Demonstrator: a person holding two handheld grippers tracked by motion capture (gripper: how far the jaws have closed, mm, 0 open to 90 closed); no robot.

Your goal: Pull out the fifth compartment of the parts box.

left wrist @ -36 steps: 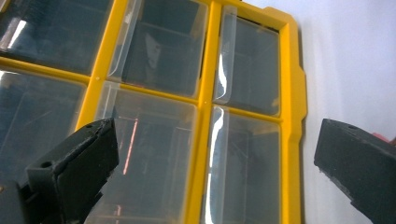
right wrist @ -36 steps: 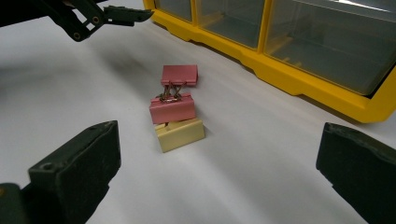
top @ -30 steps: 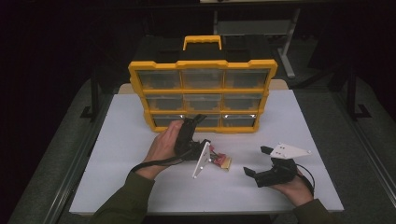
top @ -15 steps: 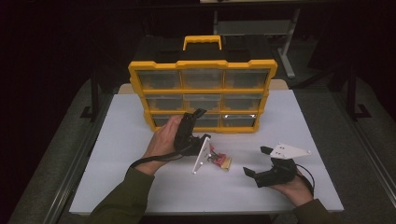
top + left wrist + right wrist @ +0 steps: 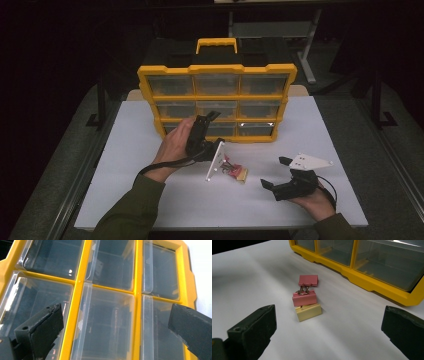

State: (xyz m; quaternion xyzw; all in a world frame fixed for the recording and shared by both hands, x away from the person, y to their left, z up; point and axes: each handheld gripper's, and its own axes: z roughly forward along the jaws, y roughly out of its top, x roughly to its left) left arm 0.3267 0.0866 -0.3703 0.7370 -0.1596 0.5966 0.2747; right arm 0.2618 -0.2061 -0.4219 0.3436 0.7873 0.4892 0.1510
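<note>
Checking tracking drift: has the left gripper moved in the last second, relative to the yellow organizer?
Yes. The left gripper has moved slightly up the high view, closer to the yellow plastic organizer case; its open tongs now reach the bottom row of clear drawers.

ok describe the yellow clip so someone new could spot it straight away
Start at the yellow drawer box standing on the white table. In front of it lies a small clump of binder clips. The yellow clip is the pale one nearest the right gripper; the others are pink.

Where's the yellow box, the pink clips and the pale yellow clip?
yellow box (image 5: pixel 216 101), high view, on its yellow front frame.
pink clips (image 5: pixel 304 298), right gripper view, on the nearer clip's body.
pale yellow clip (image 5: pixel 308 312), right gripper view, on its body.
</note>
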